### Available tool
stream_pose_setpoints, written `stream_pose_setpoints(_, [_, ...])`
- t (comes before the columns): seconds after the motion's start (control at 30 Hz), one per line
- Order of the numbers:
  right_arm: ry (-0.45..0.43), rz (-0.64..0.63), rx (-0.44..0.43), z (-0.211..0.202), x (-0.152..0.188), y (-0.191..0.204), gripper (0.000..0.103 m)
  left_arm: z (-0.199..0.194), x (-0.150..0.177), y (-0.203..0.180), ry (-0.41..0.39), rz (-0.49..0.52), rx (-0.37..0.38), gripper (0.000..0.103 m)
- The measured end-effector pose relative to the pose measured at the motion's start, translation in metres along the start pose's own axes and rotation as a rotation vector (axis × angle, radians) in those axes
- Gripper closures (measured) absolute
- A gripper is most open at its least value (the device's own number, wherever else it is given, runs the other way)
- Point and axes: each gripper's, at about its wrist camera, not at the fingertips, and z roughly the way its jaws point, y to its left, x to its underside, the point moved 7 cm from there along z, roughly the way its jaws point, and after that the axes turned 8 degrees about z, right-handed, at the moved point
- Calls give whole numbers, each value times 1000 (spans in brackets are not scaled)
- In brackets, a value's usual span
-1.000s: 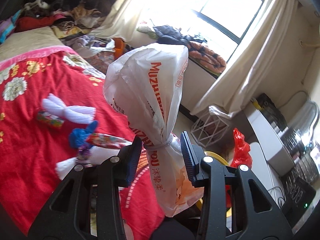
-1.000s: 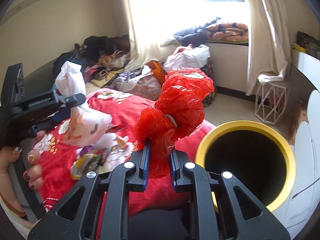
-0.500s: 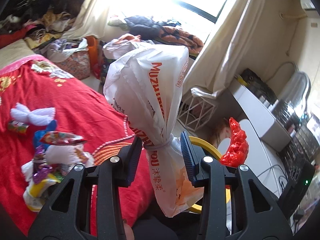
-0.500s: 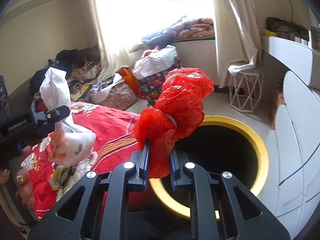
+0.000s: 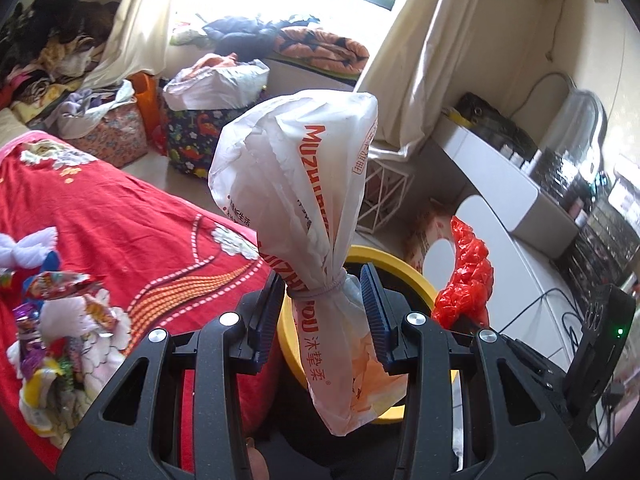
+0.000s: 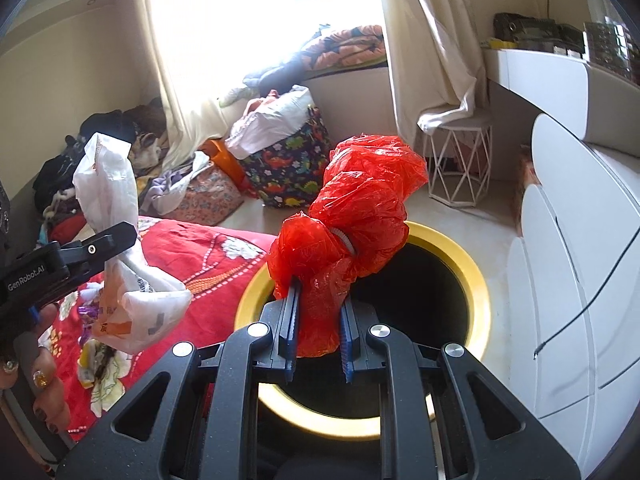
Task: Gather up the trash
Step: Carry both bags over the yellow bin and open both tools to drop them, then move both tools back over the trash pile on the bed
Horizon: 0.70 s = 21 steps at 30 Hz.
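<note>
- My left gripper (image 5: 324, 312) pinches the white bag (image 5: 304, 184) just below its tie; the pads press its sides and most of the bag stands up above them.
- My right gripper (image 6: 318, 332) clamps the red bag (image 6: 360, 216) by its lower tail, and the bulk balloons above the jaws.
- Both bags hang over or near the bin (image 6: 476, 276), which sits on the floor beside the bed (image 5: 120, 224).
- Risk: the white bag is top-heavy, so on release it could tip toward the bed and land on the rim rather than inside.
- Risk: thin red film may cling to a pad and not drop cleanly.
- Risk: my two grippers are close; they could knock together over the bin's mouth.
- Count: two tied bags, two grippers, one bin.
- Wrappers (image 5: 60, 312) lie in a heap on the bed; too tangled to count.
</note>
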Motion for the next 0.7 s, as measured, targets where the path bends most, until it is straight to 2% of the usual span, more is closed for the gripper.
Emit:
stream_pose_setpoints(0.57, [94,79,40,22,11,-41,84,80,15,-36,127,128,51,71])
stream_pose_setpoints(0.6, [96,86,46,23,11,-43,78,84,14,-36,129,128,52,66])
stream_pose_setpoints(0.63, [97,96,51,24,12,-45,74,86,14,-37,132,129,54,50])
stream_pose_setpoints(0.7, [101,104,59,26,13,-48,59,91,14,-37,140,123,79,28])
